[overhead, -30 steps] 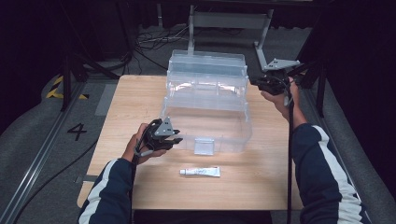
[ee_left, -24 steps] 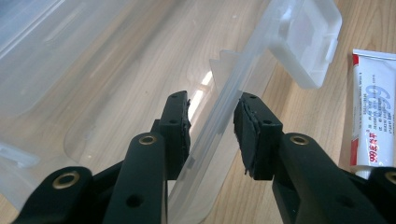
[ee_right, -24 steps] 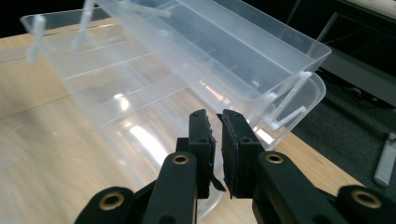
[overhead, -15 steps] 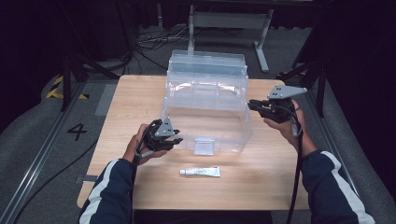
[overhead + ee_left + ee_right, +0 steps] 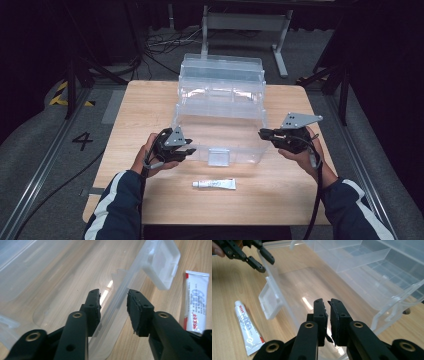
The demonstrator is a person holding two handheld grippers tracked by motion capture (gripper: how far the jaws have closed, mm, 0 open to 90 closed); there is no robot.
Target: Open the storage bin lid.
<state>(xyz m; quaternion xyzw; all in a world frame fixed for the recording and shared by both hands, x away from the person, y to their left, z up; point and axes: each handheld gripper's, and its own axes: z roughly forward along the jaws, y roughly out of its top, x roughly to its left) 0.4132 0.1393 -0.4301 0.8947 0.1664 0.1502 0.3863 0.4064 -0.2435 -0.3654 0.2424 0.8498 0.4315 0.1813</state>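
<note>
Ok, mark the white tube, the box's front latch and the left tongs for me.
white tube (image 5: 215, 184): high view, middle of its body.
front latch (image 5: 219, 156): high view, centre of the flap.
left tongs (image 5: 113, 305): left gripper view, midway between the tips, astride the box wall.

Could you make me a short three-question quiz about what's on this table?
1. True or false: the white tube lies inside the clear plastic box.
2. Which gripper has the box's front wall between its jaws? A left gripper B right gripper
3. What hangs on the outside of the box's front wall?

Key:
1. False; it lies on the table in front of the box.
2. A
3. A clear latch.
</note>
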